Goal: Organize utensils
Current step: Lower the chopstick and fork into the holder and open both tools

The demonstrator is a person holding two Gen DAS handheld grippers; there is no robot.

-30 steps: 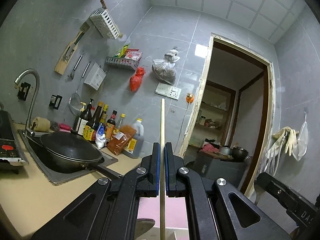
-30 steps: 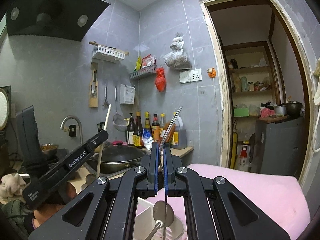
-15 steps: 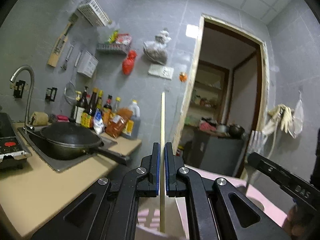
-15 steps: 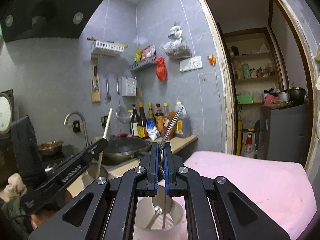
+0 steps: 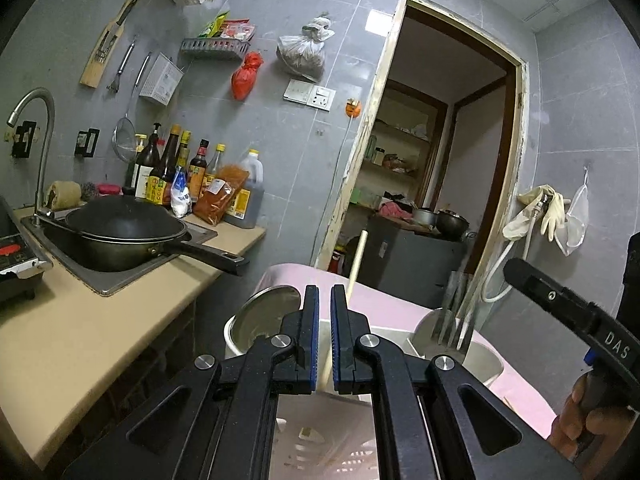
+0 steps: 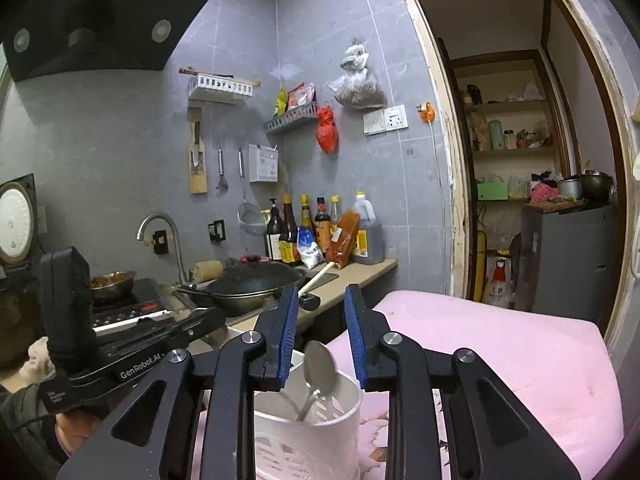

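Observation:
My left gripper [image 5: 325, 300] has its jaws slightly parted around a long wooden stick [image 5: 355, 264], which now leans right and stands loose in the white utensil holder [image 5: 400, 340] below. A round metal ladle [image 5: 272, 312] and a metal fork [image 5: 456, 320] stand in the holder too. My right gripper [image 6: 322, 300] is open above the same white holder [image 6: 308, 432], where a metal spoon [image 6: 320, 368] rests. The left gripper body [image 6: 132, 356] shows at left in the right wrist view, with the stick tip [image 6: 316, 278] beyond it.
The holder stands on a pink cloth-covered surface [image 6: 500, 360]. To the left is a beige counter [image 5: 80, 332] with a sink, a black wok [image 5: 120, 232] and several sauce bottles [image 5: 188, 176]. A doorway [image 5: 432, 160] opens behind.
Both grippers lowered over the holder. The right gripper opened and let its metal utensil drop in. The left jaws parted and the wooden stick slid down and tilted right.

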